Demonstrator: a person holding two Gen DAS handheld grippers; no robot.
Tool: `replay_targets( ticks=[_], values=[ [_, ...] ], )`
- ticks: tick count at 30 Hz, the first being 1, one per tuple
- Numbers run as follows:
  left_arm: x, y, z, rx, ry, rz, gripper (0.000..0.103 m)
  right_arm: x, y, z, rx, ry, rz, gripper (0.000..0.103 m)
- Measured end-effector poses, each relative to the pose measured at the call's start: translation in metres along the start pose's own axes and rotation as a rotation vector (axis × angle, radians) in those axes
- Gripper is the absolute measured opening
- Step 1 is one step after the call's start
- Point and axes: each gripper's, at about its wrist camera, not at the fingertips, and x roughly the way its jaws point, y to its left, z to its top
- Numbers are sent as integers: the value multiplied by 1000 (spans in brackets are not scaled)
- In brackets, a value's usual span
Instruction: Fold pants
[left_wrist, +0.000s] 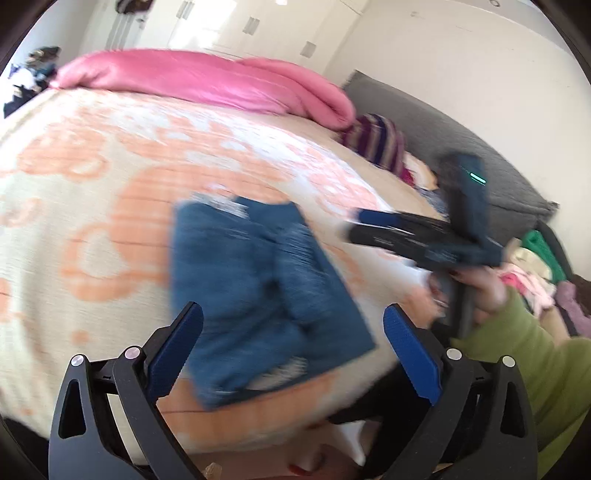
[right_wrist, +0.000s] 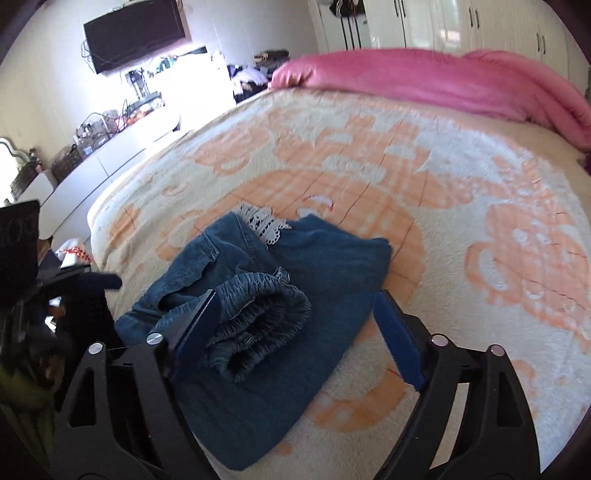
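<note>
The blue denim pants (left_wrist: 258, 295) lie folded into a compact bundle on the cream and orange blanket (left_wrist: 92, 184) near the bed's front edge. In the right wrist view the pants (right_wrist: 295, 314) show a gathered elastic waistband (right_wrist: 266, 317) on top and white lace trim (right_wrist: 264, 223) at the far end. My left gripper (left_wrist: 293, 328) is open above the bundle, holding nothing. My right gripper (right_wrist: 295, 317) is open, its jaws standing either side of the waistband, apart from it. The right gripper also shows in the left wrist view (left_wrist: 351, 225), to the right of the pants.
A pink duvet (left_wrist: 207, 79) lies along the far side of the bed. A striped cushion (left_wrist: 373, 142) and a pile of clothes (left_wrist: 532, 266) sit by the grey headboard (left_wrist: 480, 147). A white dresser (right_wrist: 103, 155) and a wall TV (right_wrist: 135, 33) stand left of the bed.
</note>
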Motion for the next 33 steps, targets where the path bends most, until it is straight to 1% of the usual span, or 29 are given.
replay_targets(
  ticks=[1,4,9,12,13,16,17,18,19,20,21,22,24,25,26,28,30,31,33],
  values=[
    [-3,7,1,0,-9,43,98,-6,2,-3,0,-12,1,82],
    [-12,24,7,-13,-24,130,98,-22,15,-14,-8,-47,22,86],
    [-17,50,20,-47,-38,184,98,-38,51,-34,-87,-53,64,86],
    [-9,56,27,-48,-24,170,98,-37,78,-39,-160,-41,99,86],
    [-6,56,30,-47,-13,157,98,-36,84,-40,-178,-34,110,86],
    [21,59,40,-56,38,102,95,-22,111,-40,-264,3,138,86],
    [25,58,42,-61,50,86,82,-16,119,-40,-297,17,140,82],
    [34,57,45,-59,66,43,72,-11,125,-39,-322,28,142,78],
    [40,56,47,-50,76,27,61,-4,134,-39,-357,47,148,72],
    [48,55,48,-37,90,24,59,2,139,-38,-375,64,158,65],
    [55,54,50,-25,107,25,56,8,144,-38,-391,82,168,61],
    [63,54,50,-21,128,17,47,11,148,-38,-405,90,170,53],
    [75,55,51,-16,152,14,46,21,153,-38,-432,115,178,46],
    [80,56,50,-10,162,19,46,26,157,-38,-452,126,165,39],
    [83,57,50,-8,170,19,46,32,160,-37,-478,141,149,34],
    [88,58,48,-9,178,15,46,41,164,-37,-518,161,133,29],
    [90,58,47,-9,178,16,46,48,166,-37,-542,167,115,27],
    [92,58,47,-8,176,17,46,54,167,-36,-558,168,99,24],
    [93,58,46,-8,176,20,46,58,167,-37,-568,172,112,14]
  ],
)
